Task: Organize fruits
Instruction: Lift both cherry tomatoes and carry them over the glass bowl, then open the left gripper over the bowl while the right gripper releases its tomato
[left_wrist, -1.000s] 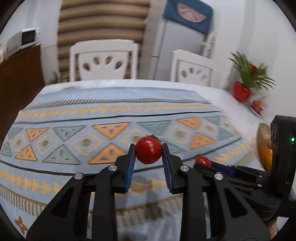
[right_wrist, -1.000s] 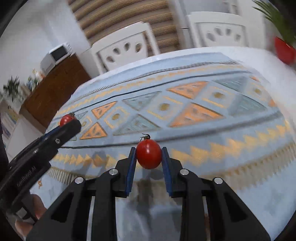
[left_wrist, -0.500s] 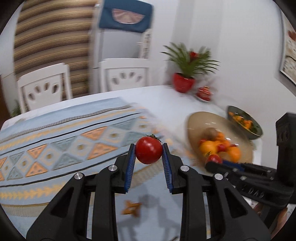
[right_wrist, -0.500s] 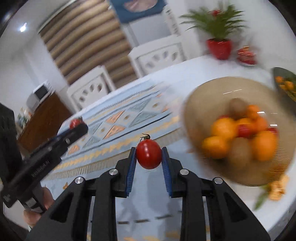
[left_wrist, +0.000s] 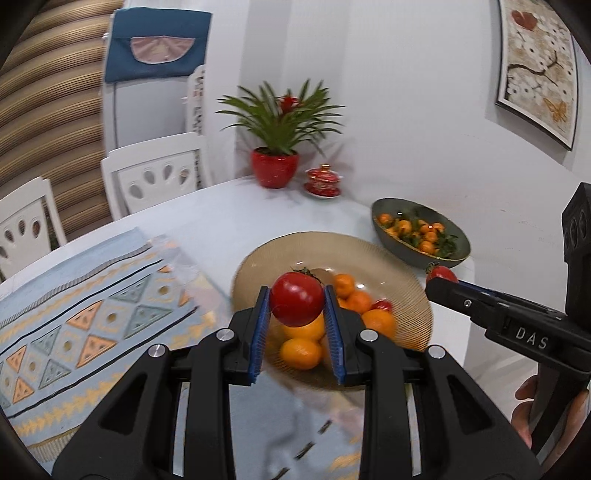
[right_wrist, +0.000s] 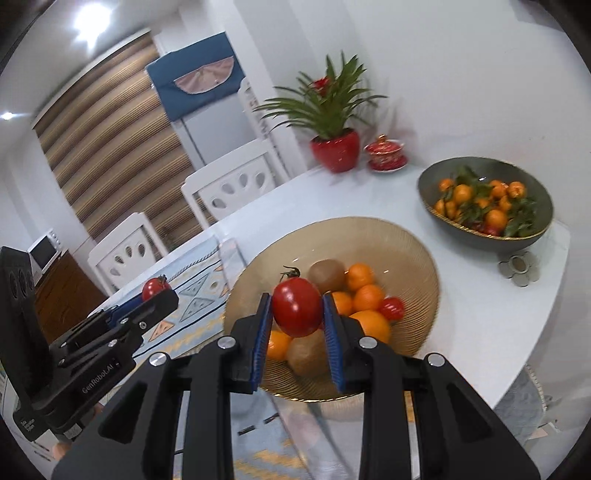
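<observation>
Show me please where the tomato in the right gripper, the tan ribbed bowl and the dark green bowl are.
tomato in the right gripper (right_wrist: 297, 307): right wrist view, middle of its red skin.
tan ribbed bowl (right_wrist: 399, 247): right wrist view, bare inner wall near the far rim.
dark green bowl (right_wrist: 517, 242): right wrist view, outer front wall.

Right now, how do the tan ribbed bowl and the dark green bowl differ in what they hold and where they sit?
The tan ribbed bowl is wide and shallow, holding oranges, kiwis and a small tomato; the dark green bowl is deeper, holding small mandarins with leaves. The tan ribbed bowl sits near the patterned runner, below both tomato-carrying tools; the dark green bowl sits farther along the table, toward the wall. Both rest on the white table.
</observation>
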